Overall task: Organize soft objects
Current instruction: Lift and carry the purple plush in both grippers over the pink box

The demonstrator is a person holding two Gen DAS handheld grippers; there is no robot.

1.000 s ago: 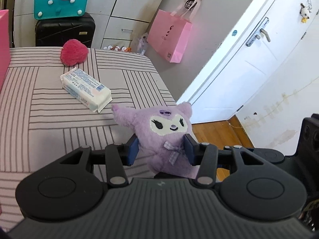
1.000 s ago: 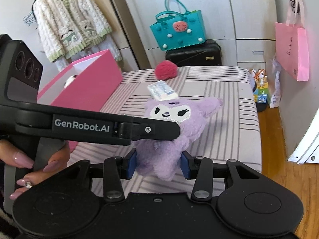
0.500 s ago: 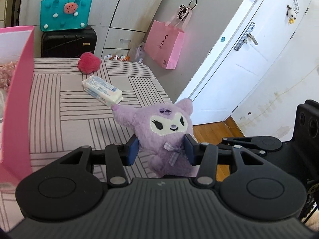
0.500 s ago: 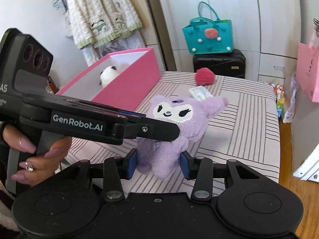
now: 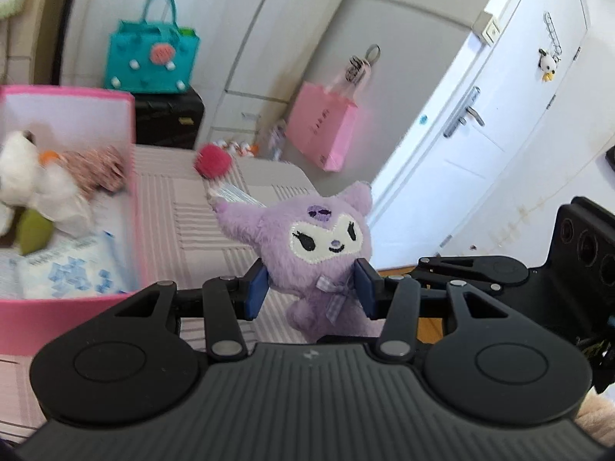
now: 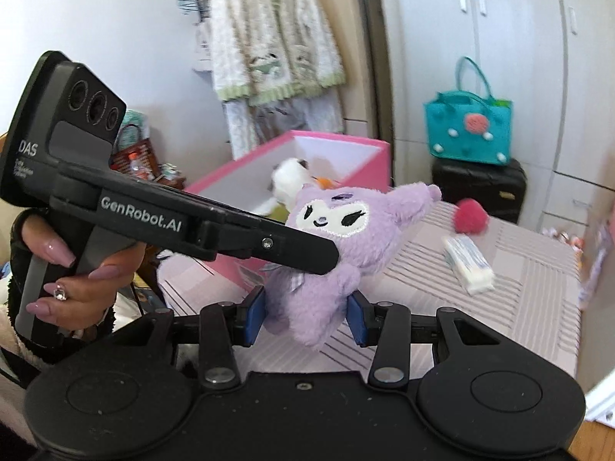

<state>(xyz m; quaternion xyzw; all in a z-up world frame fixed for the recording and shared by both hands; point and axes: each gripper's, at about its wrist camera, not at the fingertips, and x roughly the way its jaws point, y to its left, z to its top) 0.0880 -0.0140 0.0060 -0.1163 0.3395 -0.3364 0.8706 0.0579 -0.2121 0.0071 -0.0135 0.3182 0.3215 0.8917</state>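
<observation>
Purple plush carried in two grippers toward the pink box

The pink box (image 5: pixel 132 199) sits on the striped table (image 6: pixel 530 276); the purple plush (image 5: pixel 319 246) hangs above the table, both the left gripper (image 5: pixel 310 288) and right gripper (image 6: pixel 305 317) with jaws clamped on it. If the two hands drift apart, the soft toy could stretch or slip free short of the box.

Ahead of you stand pale wardrobe doors (image 6: pixel 499 38), with a teal tote bag (image 5: pixel 152 62) resting on a black suitcase (image 6: pixel 478 188) at their foot. To your right a white door (image 5: pixel 488 146) with a metal lever handle (image 5: pixel 463 115) stands bright with daylight, and a pink paper bag (image 5: pixel 321 130) hangs on the grey wall beside it. A cream knitted cardigan (image 6: pixel 269 42) hangs to your left, and wooden floor (image 6: pixel 599 441) shows at the lower right.
</observation>
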